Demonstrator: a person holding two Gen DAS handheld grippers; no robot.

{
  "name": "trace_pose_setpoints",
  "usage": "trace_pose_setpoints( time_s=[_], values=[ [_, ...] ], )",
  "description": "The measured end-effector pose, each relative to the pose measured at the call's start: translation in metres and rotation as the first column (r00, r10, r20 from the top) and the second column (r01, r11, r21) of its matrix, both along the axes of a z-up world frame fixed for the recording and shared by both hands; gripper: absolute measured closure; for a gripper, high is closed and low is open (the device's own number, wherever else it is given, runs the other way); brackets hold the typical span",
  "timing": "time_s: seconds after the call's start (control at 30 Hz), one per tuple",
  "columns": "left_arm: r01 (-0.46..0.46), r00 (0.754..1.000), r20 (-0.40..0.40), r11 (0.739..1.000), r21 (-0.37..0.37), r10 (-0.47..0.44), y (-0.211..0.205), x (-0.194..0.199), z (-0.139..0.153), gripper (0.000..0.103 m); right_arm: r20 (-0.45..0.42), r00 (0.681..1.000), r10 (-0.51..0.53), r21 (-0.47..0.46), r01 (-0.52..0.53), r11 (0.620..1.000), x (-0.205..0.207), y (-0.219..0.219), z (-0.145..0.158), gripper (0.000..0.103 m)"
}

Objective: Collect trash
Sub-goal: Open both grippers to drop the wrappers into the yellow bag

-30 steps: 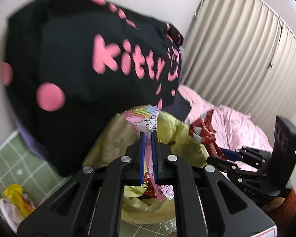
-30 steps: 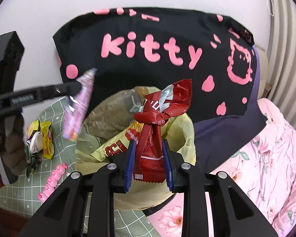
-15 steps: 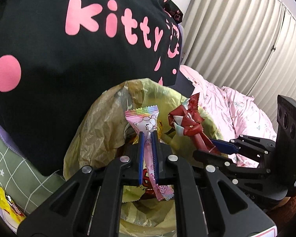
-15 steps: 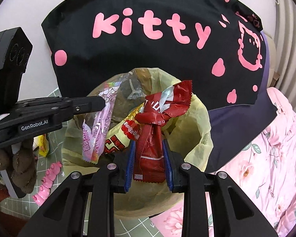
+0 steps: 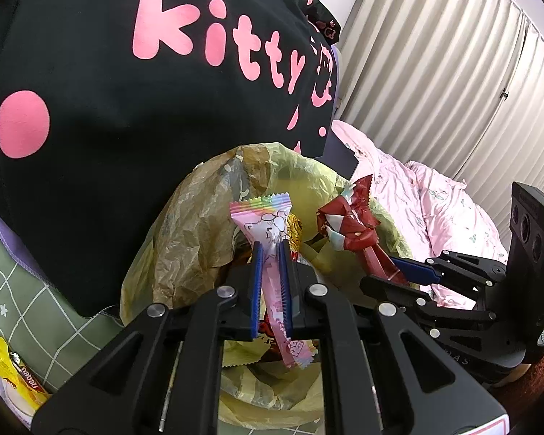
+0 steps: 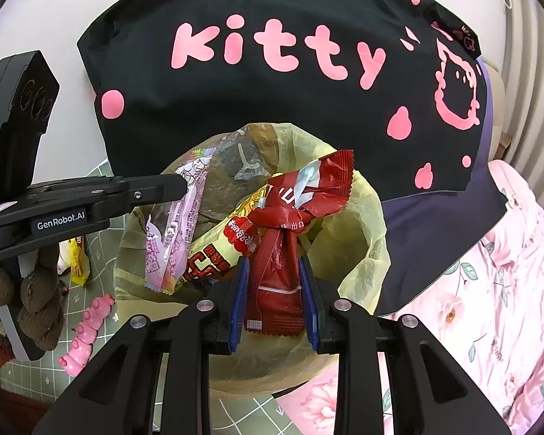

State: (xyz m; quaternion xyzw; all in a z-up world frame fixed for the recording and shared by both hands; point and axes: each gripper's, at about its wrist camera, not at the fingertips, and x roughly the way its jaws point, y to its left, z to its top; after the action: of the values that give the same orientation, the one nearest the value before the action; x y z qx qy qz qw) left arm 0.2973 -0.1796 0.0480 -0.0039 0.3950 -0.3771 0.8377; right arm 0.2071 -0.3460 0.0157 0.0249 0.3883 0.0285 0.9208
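A bin lined with a yellow bag [image 5: 196, 217] [image 6: 366, 224] stands open below both grippers, with a red-and-yellow snack packet [image 6: 214, 257] inside. My left gripper [image 5: 270, 244] [image 6: 183, 185] holds a pink candy wrapper [image 5: 268, 217] [image 6: 177, 232] over the bag's mouth. Its jaws are opening slightly, and the blue pads still touch the wrapper. My right gripper [image 6: 273, 259] [image 5: 399, 264] is shut on a crumpled red wrapper [image 6: 301, 195] [image 5: 348, 224], just above the bag's right side.
A black cloth [image 5: 127, 90] with pink "Kitty" lettering hangs right behind the bin. Pink floral bedding [image 6: 489, 290] lies to the right, with curtains [image 5: 435, 72] behind it. On the green checked mat [image 5: 25, 290] to the left lie a yellow snack packet [image 5: 11, 373] and a pink toy [image 6: 87, 330].
Both grippers have sunk toward the bag with their wrappers. The left one's pink wrapper now hangs over the bag's mouth rather than beside it.
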Motion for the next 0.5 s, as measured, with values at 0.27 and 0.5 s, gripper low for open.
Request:
trace_pose_setpoints(
  time_s=[0.27, 0.5],
  values=[
    [0.029, 0.999, 0.021, 0.999, -0.027, -0.028, 0.007, -0.006, 0.009, 0.073, 0.016, 0.999, -0.035, -0.022, 0.035, 0.999, -0.006, 0.002, 0.004, 0.064],
    [-0.018, 0.999, 0.038, 0.998, -0.066, 0.021, 0.038, -0.017, 0.019, 0.065, 0.049, 0.997, -0.053, -0.023, 0.055, 0.998, -0.011, 0.006, 0.01, 0.059]
  ],
)
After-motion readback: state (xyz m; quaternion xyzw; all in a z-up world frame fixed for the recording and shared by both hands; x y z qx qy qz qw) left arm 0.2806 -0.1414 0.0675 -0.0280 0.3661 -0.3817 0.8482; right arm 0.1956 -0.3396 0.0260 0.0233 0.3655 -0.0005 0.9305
